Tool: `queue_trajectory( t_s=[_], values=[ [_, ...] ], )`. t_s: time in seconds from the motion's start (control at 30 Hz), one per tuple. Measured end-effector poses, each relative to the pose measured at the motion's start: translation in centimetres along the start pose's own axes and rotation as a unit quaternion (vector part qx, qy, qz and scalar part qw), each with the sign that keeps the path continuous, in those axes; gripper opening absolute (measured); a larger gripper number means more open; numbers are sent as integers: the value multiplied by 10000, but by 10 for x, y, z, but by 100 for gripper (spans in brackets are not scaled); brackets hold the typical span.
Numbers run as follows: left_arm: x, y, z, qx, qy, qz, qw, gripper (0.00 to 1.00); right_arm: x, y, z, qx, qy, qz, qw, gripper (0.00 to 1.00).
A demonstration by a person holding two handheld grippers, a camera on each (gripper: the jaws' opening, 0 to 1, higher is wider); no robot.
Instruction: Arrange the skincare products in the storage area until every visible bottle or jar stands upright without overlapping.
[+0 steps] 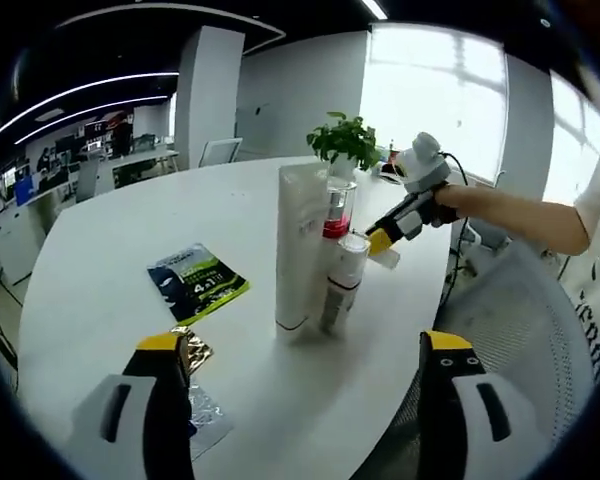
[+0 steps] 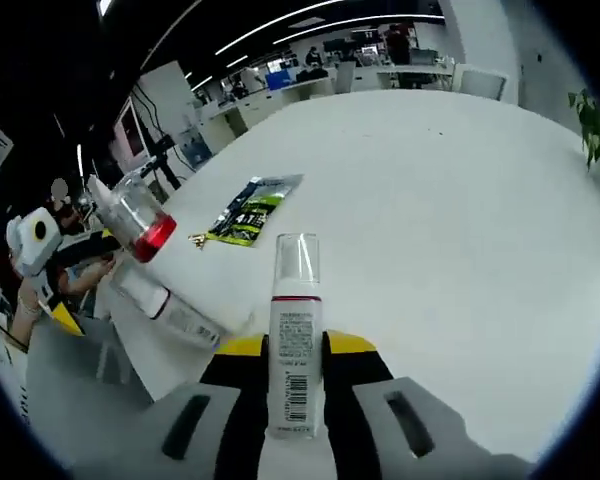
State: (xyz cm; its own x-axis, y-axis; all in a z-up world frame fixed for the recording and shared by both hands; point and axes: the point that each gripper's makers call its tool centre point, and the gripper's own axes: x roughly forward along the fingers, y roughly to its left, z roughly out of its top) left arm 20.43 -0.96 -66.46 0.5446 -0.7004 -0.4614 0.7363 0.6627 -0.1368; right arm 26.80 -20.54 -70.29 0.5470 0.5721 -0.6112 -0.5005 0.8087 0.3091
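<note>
The right gripper [image 2: 295,385] grips a clear-capped bottle [image 2: 294,340], its long axis along the jaws. The left gripper [image 1: 305,360] is open, the tall tube [image 1: 300,245] probably upright straight ahead.

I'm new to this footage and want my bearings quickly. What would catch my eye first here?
In the right gripper view, the right hand-held gripper is shut on a slim white bottle with a clear cap, held over the white table. In the left gripper view, a tall white tube stands upright mid-table among other bottles, with a green sachet lying flat to its left. The left hand-held gripper is open.
</note>
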Motion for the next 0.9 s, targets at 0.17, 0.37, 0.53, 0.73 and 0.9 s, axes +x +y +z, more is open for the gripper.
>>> queue_trajectory(
  t_s=[0.17,0.37,0.53,0.73,0.9],
  values=[
    [-1,-8,6,-182,-157,-233,9994,83,-28,29,11,73,-632,296,9975,20],
    [0,-15,9,-190,-203,-489,9984,64,-50,76,11,-25,-988,762,9922,20],
    [-1,-32,14,-375,-333,-951,9942,62,-61,108,18,-167,-1297,1214,9840,20],
    [-10,-51,41,-722,-858,-1686,9793,66,-59,150,13,-296,-1174,2006,9722,20],
    [-14,-71,62,-853,-1186,-2194,9646,52,-49,179,14,-447,-1105,2527,9602,20]
  ],
)
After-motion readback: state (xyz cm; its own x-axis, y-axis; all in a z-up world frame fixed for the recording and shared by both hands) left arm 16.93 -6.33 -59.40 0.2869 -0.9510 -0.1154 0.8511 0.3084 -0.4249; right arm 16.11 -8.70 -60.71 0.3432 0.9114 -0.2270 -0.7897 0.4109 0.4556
